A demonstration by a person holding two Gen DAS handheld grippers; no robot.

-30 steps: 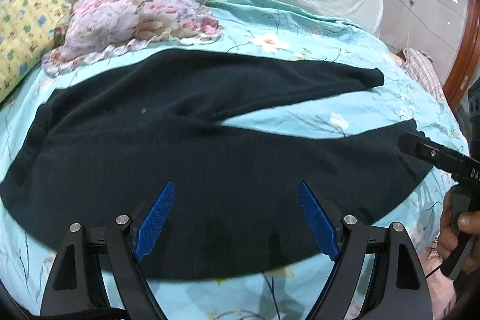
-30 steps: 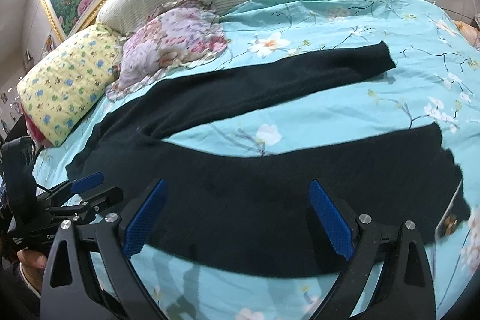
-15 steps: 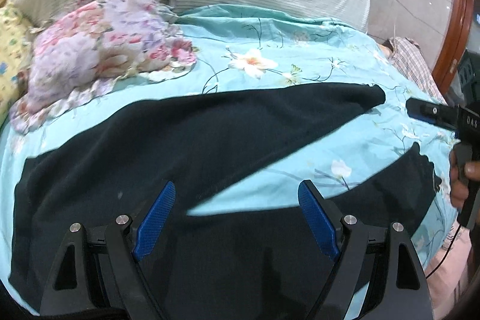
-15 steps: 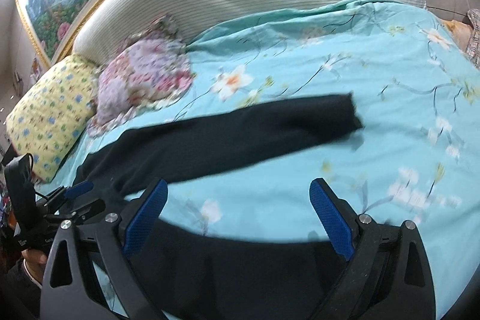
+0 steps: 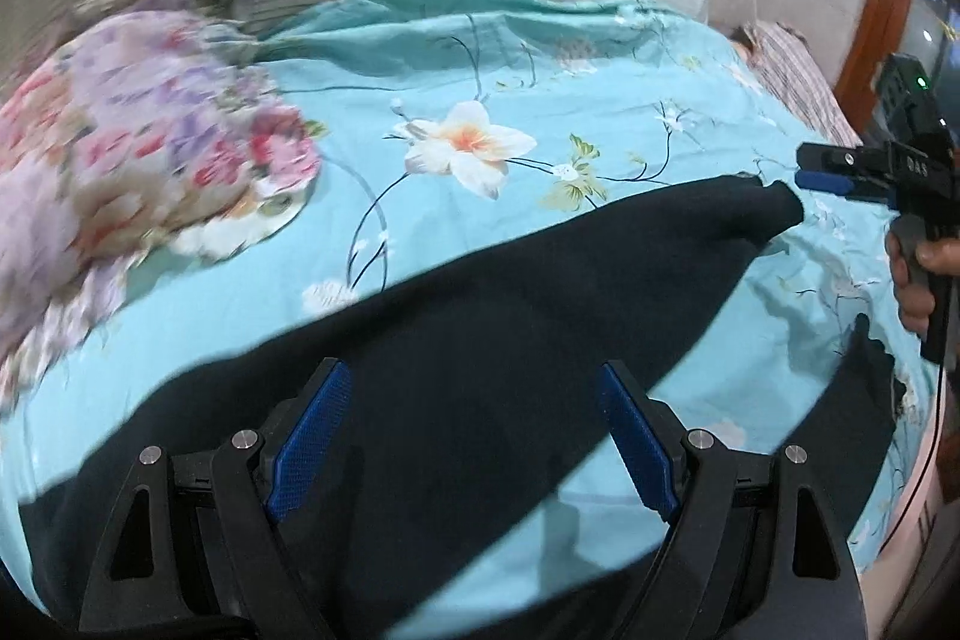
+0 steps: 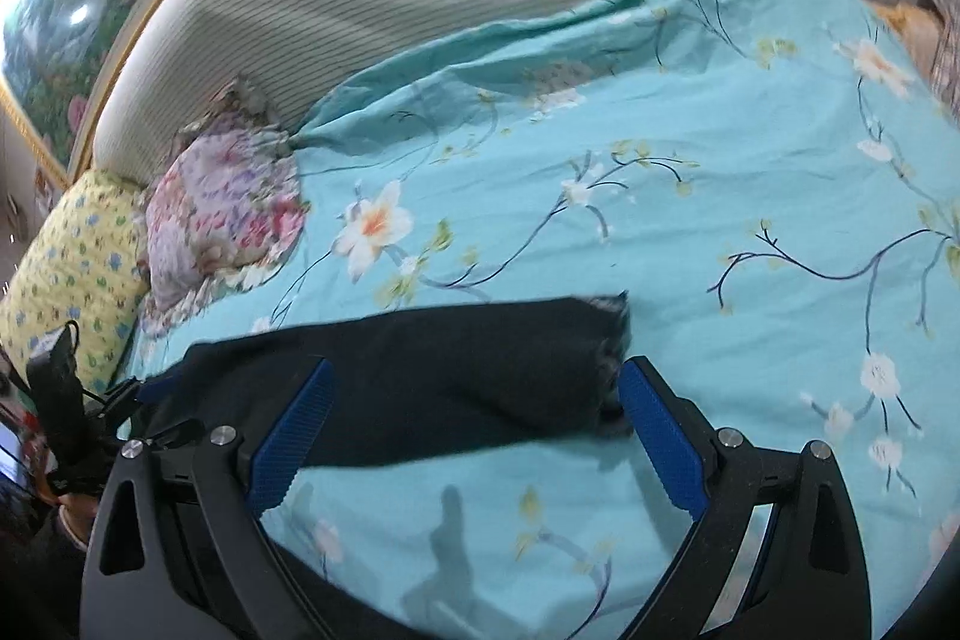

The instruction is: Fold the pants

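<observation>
Pants [image 5: 480, 358] are laid lengthwise across the bed [image 6: 690, 232]; the far leg's cuff [image 6: 600, 340] is nearest the right gripper [image 6: 474, 436]. Both right and left gripper [image 5: 474, 436] are held spread, empty.

Left gripper [image 5: 471, 436] wide open above black pants [image 5: 480, 316] spread on floral bedspread [image 5: 540, 100]. Right gripper [image 5: 825, 172] near far leg's cuff.
</observation>
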